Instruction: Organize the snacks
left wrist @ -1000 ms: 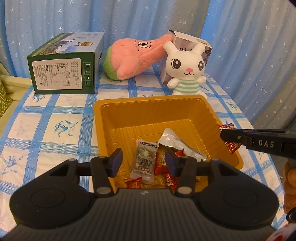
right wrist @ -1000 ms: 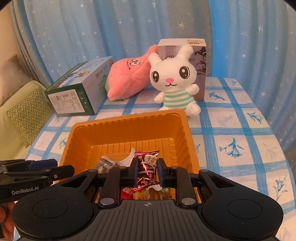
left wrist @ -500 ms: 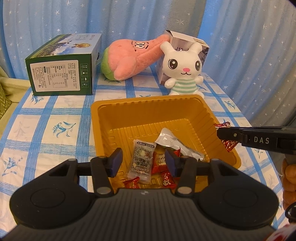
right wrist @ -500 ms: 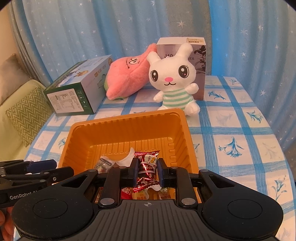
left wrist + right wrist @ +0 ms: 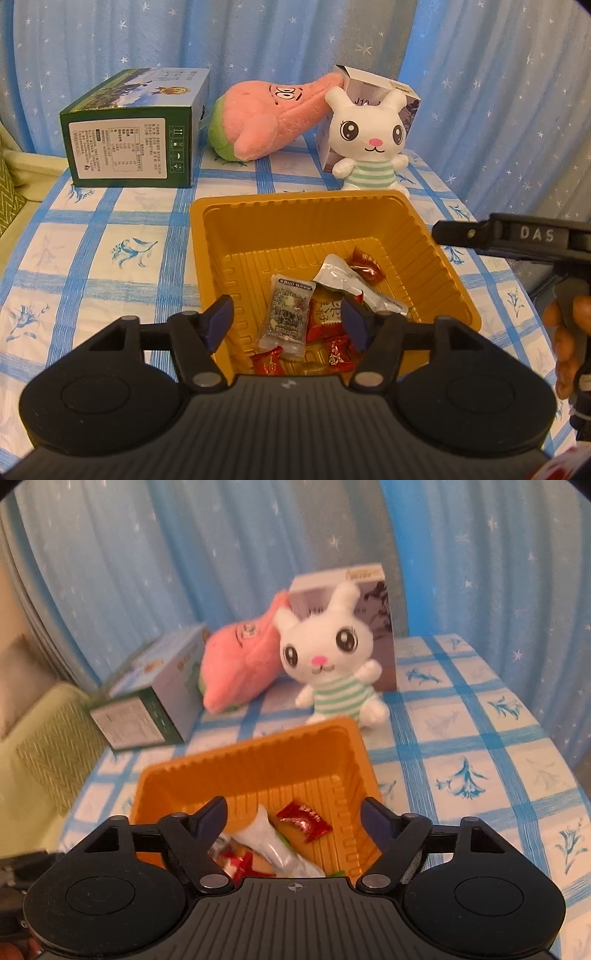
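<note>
An orange plastic tray point(image 5: 280, 214) point(image 5: 207, 775) sits on the blue-checked tablecloth and holds several wrapped snacks. A red candy point(image 5: 365, 266) point(image 5: 303, 820) lies inside it near the right wall, beside a silver packet point(image 5: 347, 280) point(image 5: 273, 845) and a clear grey packet point(image 5: 290, 314). My left gripper point(image 5: 288, 325) is open and empty above the tray's near edge. My right gripper point(image 5: 293, 819) is open and empty above the tray's near right side; in the left wrist view it shows side-on point(image 5: 458, 233) at the right.
At the back of the table stand a green box point(image 5: 133, 129) point(image 5: 147, 701), a pink plush point(image 5: 266, 118) point(image 5: 240, 664), a white rabbit plush point(image 5: 369, 140) point(image 5: 328, 657) and a grey box point(image 5: 373, 85) point(image 5: 340, 583). Blue curtains hang behind. A green cushion point(image 5: 55, 738) lies left.
My right gripper has opened and let go of the red candy, which now lies in the tray. The right gripper has lifted and tilted; its view is blurred. The left gripper stays open.
</note>
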